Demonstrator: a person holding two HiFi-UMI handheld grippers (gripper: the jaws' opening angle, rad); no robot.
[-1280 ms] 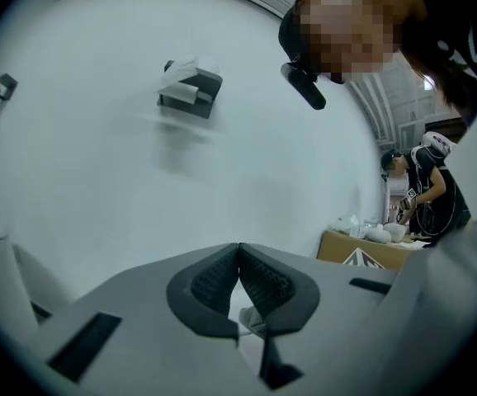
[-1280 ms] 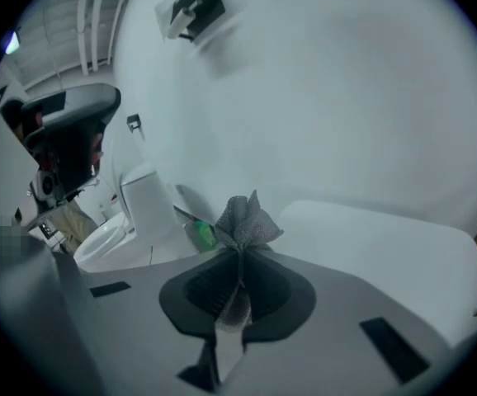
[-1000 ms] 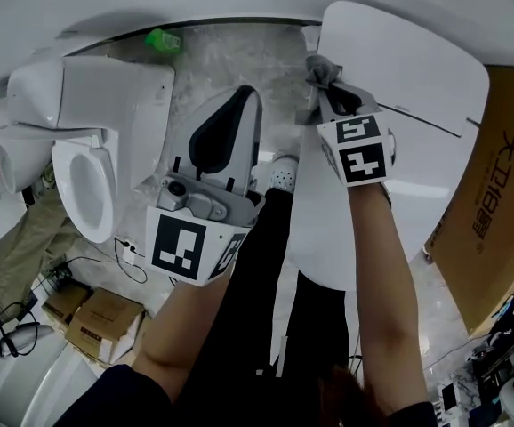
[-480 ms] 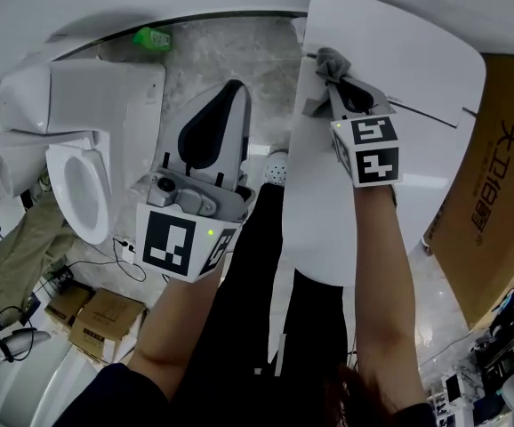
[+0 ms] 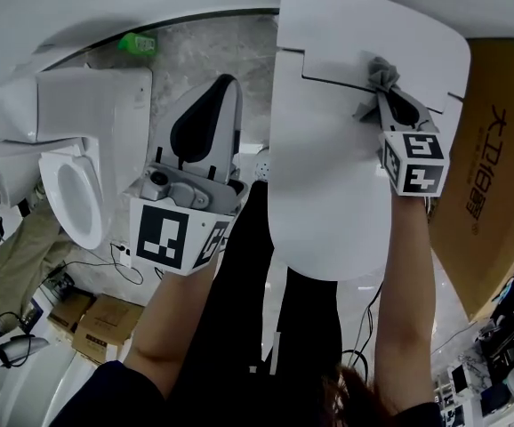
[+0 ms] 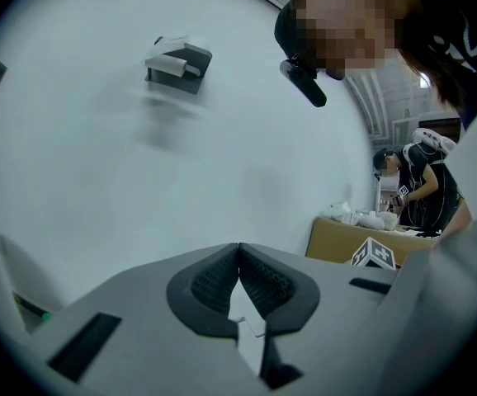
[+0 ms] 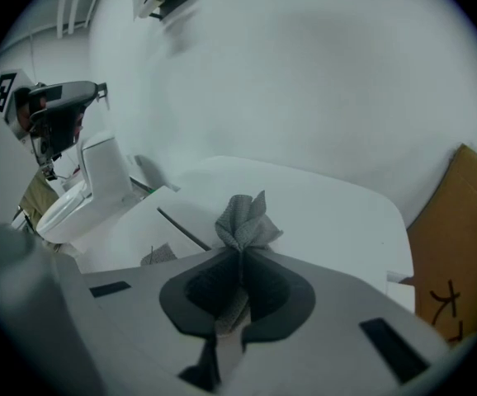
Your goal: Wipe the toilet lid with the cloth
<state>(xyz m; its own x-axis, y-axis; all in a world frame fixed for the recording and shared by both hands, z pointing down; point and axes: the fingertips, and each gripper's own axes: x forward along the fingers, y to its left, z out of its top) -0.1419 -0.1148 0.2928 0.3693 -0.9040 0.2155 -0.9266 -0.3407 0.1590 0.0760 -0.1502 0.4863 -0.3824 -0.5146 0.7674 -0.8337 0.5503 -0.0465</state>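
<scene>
— What's changing?
— The right tongs, clamped on the grey cloth, are sweeping rightward across the far end of the toilet lid, so wiping is advancing. The left tongs, pressed together and empty, are waiting at left.

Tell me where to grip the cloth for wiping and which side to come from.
Grip the cloth at its bunched middle, as the right claw now does, shut on it. Come from the person's side, along the toilet lid: the loose folds would fan past the tips toward the lid.
</scene>
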